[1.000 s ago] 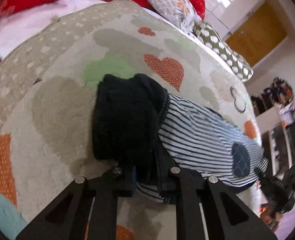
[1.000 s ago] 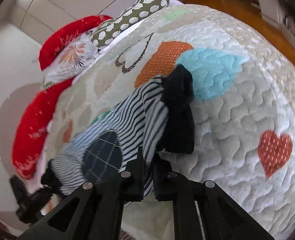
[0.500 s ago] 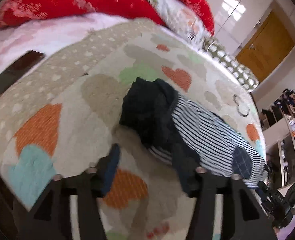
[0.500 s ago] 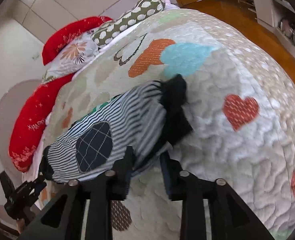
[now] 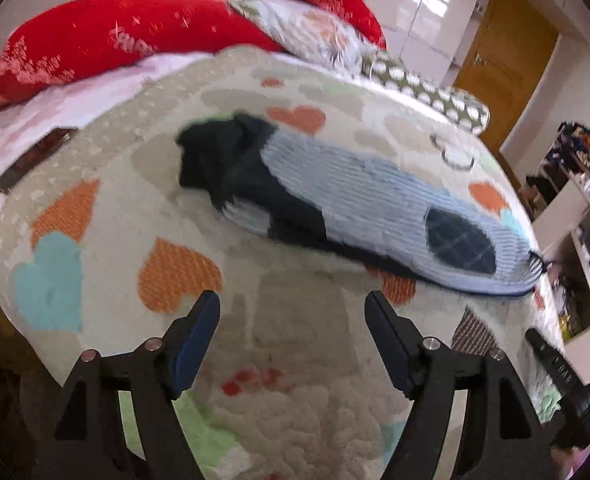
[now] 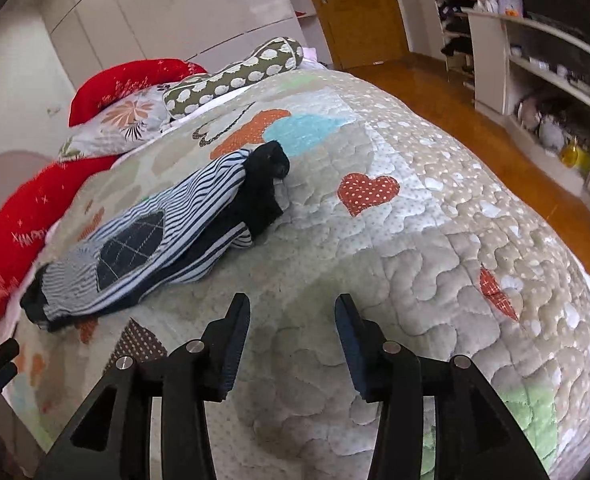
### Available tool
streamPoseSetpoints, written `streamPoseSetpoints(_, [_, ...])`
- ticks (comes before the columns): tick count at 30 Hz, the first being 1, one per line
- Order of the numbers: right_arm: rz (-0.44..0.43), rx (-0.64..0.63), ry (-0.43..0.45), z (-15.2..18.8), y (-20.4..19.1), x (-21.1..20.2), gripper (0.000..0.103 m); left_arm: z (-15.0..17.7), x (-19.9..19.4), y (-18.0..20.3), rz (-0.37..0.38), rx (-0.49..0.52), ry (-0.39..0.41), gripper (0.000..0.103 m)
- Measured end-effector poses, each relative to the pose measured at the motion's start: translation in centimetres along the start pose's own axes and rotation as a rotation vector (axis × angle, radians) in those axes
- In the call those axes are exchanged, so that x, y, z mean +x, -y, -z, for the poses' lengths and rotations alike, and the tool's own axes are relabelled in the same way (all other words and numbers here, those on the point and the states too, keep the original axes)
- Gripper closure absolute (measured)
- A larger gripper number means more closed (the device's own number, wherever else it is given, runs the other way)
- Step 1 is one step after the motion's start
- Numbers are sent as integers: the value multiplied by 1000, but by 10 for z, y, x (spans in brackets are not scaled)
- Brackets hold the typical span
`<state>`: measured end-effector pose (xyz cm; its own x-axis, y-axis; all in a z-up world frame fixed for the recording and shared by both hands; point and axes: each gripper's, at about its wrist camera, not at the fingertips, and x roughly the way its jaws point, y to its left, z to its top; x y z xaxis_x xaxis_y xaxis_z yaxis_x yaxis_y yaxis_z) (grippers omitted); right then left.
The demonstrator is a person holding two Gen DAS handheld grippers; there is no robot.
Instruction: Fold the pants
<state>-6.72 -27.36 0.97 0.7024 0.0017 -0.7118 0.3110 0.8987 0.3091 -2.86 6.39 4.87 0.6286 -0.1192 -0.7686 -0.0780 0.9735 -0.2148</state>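
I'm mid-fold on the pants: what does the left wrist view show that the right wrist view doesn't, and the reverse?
Only the left wrist view shows a dark flat phone-like object on the pink sheet beside the quilt.

Only the right wrist view shows the white shelving along the wall and the wooden floor.

Both show the striped pants lying folded on the heart-patterned quilt, the red pillows, the wooden door, and each view's own gripper open and holding nothing: left gripper, right gripper.

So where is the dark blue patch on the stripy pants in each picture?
Left wrist view: the dark patch sits right of centre, near the right-hand end of the striped pants.
Right wrist view: the dark patch sits left of centre.
Shared landmark: the spotted bolster pillow behind the pants.
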Motion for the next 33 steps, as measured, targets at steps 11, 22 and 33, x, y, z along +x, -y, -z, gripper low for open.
streamPoseSetpoints(11, [31, -54, 21, 10, -9, 7, 38, 20, 29, 2, -30, 19, -74, 24])
streamPoseSetpoints(22, [41, -101, 39, 14, -16, 9, 31, 22, 31, 4, -37, 33, -72, 21])
streamPoseSetpoints(33, [50, -143, -7, 7, -23, 5, 29, -8, -1, -18, 83, -42, -10, 21])
